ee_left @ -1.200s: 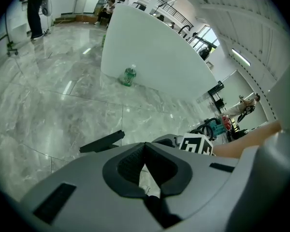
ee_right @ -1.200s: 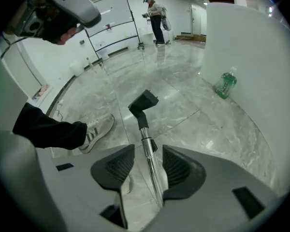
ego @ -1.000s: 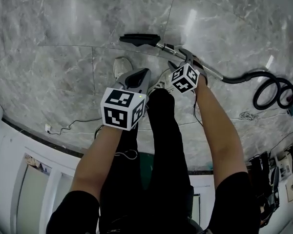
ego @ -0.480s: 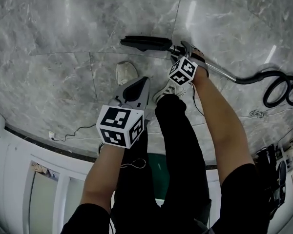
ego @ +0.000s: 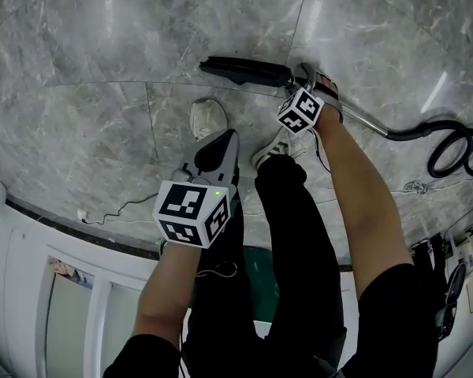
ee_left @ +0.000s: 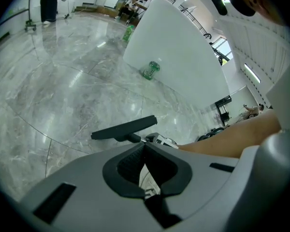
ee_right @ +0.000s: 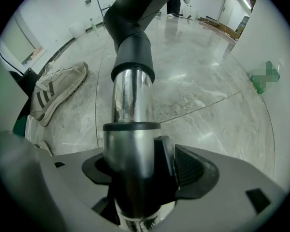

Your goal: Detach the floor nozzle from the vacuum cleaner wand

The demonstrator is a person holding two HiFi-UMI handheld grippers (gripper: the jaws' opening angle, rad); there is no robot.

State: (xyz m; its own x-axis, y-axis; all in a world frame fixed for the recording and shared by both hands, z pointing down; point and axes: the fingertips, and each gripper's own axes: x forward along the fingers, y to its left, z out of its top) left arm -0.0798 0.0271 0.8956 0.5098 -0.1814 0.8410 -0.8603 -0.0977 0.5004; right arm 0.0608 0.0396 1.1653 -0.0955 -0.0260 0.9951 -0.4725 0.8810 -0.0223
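Observation:
The black floor nozzle [ego: 243,70] lies on the marble floor, joined to the chrome wand [ego: 363,118] that runs off to the right. My right gripper [ego: 306,85] points straight down over the wand just right of the nozzle joint. Its jaws have just been opening and stand wide, with the chrome wand [ee_right: 133,100] and its black collar [ee_right: 133,52] between them; the ribbed right pad [ee_right: 195,166] is clear of the tube. My left gripper [ego: 219,146] hangs lower left, above a shoe. Seen along its jaws, the left gripper [ee_left: 144,145] is shut on nothing, facing the nozzle [ee_left: 125,128].
The person's white shoes [ego: 207,116] [ego: 277,144] stand just short of the nozzle. The black hose [ego: 449,144] coils at the right. A thin cable [ego: 114,209] trails by the white wall unit [ego: 31,290]. A green bottle [ee_left: 151,70] lies beside a white panel.
Both grippers have sunk toward the floor. The right one came down over the wand beside the nozzle joint. The left stayed shut as it dropped toward the shoe.

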